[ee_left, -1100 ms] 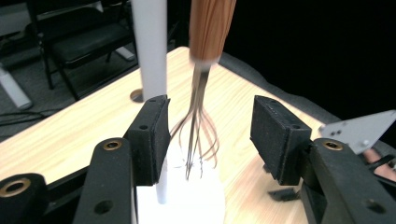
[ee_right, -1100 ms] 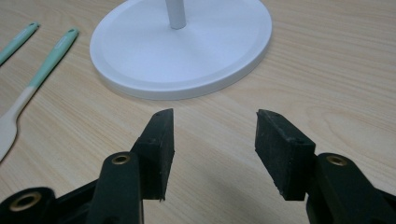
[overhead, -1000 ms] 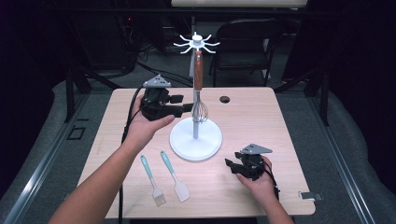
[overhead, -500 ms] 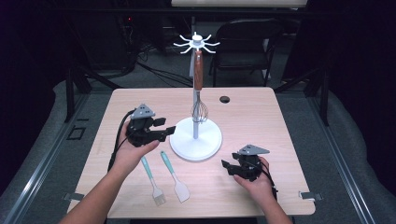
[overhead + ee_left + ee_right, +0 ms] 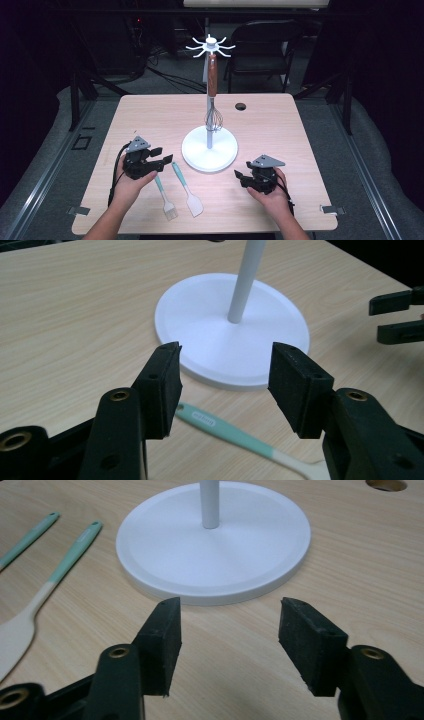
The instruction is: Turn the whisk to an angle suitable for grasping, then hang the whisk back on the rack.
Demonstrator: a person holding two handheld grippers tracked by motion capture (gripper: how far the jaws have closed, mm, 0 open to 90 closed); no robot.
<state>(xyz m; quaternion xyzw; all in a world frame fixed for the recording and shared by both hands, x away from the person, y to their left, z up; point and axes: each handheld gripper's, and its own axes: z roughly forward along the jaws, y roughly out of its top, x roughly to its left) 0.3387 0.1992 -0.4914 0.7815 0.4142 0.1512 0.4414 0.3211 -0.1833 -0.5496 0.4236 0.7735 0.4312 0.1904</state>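
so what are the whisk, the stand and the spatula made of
Whisk: reddish-brown glossy handle, looks like wood; thin wire loops, likely metal.
Stand: smooth matte white, uniform; painted metal or plastic, can't tell.
Spatula: teal handle running into a cream blade, matte and seamless, probably silicone or plastic.

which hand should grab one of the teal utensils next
Probably the left. The left gripper hangs open right above the teal handles of the brush and spatula. The right gripper, also open, sits beyond the white stand base, farther from both.
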